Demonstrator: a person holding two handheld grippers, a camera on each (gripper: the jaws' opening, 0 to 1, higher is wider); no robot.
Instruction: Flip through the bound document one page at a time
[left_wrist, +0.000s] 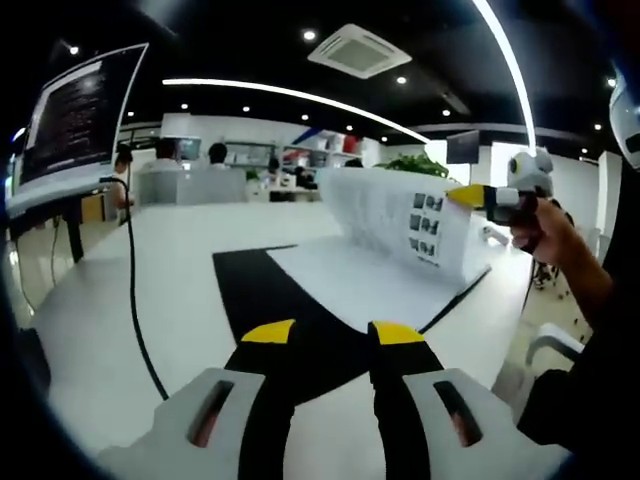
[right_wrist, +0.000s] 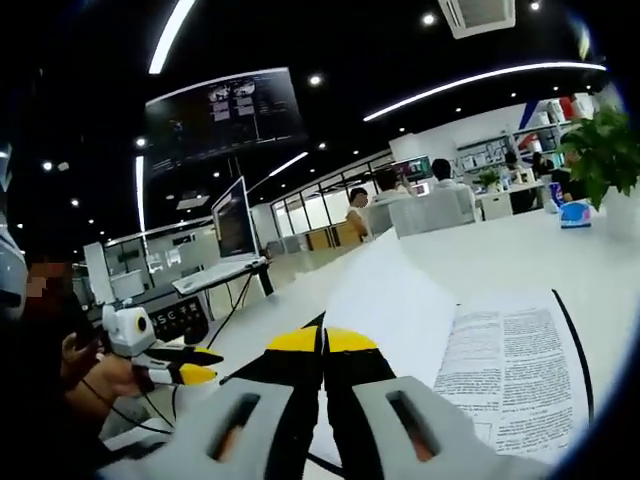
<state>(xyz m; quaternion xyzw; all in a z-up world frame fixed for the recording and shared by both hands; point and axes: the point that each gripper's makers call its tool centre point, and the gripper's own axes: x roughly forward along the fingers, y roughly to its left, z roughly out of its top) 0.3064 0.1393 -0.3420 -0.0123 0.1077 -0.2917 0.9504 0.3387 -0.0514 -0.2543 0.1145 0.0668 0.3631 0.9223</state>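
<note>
Left gripper (left_wrist: 332, 333): nearest in the left gripper view, its 2 yellow-tipped jaws are spread apart with nothing between them, hovering over the black mat (left_wrist: 262, 290).
Right gripper (right_wrist: 322, 340): nearest in the right gripper view, its 2 yellow tips are pressed together on the edge of a lifted page (right_wrist: 385, 300); in the left gripper view it comes in from the right, held by a hand (left_wrist: 548, 232), its yellow tip at the raised sheet's top edge.
Lifted page: it stands up off the bound document (left_wrist: 375, 275), curved, with small photos printed on the side facing the left gripper view.
Bound document: lies open on the black mat on the white table (left_wrist: 160, 260); in the right gripper view the flat right-hand page (right_wrist: 510, 375) is dense text.
Black cable (left_wrist: 133, 300): runs across the table left of the mat.
Monitor (left_wrist: 75, 115): stands at the table's left edge, past the cable.
Plant (right_wrist: 605, 150): a green plant sits beyond the document.
Background: seated people at desks under long ceiling light strips.
</note>
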